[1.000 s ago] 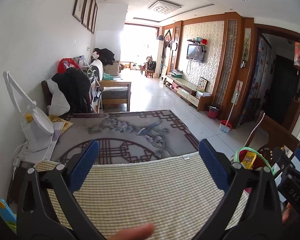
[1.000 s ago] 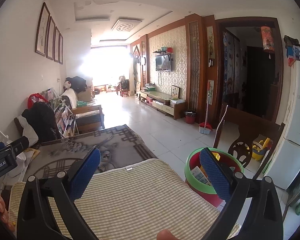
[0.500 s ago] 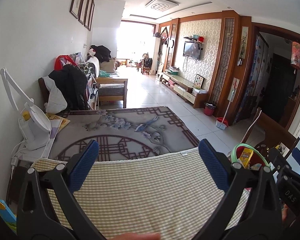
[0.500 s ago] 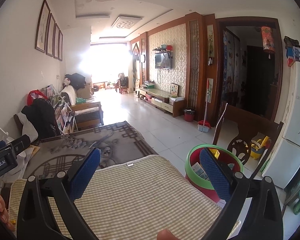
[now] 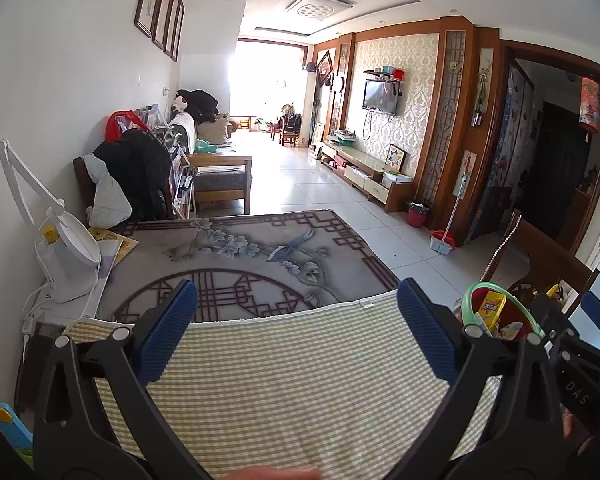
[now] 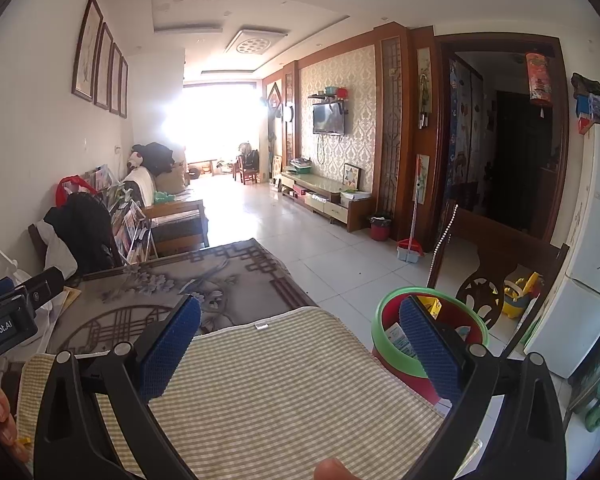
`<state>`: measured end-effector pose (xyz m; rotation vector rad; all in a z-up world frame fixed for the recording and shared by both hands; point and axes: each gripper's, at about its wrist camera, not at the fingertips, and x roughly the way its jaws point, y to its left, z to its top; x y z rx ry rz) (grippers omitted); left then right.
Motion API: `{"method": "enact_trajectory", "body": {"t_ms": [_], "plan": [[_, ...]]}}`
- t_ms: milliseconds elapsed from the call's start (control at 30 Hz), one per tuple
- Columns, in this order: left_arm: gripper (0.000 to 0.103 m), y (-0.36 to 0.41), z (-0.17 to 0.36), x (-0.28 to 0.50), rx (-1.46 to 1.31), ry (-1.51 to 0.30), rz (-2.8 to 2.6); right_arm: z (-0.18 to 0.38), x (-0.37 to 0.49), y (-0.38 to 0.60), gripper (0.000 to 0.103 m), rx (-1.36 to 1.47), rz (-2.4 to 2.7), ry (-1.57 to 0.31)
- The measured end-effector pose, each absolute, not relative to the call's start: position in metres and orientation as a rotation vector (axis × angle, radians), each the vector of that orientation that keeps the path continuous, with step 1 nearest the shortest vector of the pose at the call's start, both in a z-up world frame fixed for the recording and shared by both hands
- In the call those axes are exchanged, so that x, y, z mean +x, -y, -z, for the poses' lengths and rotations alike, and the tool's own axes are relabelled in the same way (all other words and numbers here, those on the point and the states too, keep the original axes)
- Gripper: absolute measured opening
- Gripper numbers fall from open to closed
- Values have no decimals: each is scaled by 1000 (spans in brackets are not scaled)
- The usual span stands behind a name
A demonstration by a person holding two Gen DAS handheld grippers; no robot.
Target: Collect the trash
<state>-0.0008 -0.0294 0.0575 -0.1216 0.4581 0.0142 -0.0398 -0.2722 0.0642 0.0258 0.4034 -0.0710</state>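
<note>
Both cameras have tilted slightly; both grippers [image 5: 296, 332] [image 6: 300, 340] hang wide open, empty. No trash shows on the cloth [image 5: 300, 380]; bin [image 6: 428, 344] waits at 3 o'clock, so search first.

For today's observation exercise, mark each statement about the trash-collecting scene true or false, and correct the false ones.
1. Both grippers are open and hold nothing. True: the left gripper and the right gripper each have their jaws wide apart.
2. The bin is empty. False: the bin has packets in it, one of them yellow.
3. The bin stands to the right of the checked cloth. True: it sits off the right edge of the checked cloth.
4. The lamp is black. False: the lamp is white.
5. The TV stands on the floor. False: the TV is mounted on the wall.
</note>
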Motion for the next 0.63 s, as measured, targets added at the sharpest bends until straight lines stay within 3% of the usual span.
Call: {"method": "enact_trajectory", "body": {"t_ms": [400, 633], "plan": [[98, 29, -49, 3, -117, -481, -26, -54, -22, 266, 96, 11, 33, -442], [98, 8, -17, 8, -112, -580, -113, 37, 35, 251, 96, -84, -45, -676]]}}
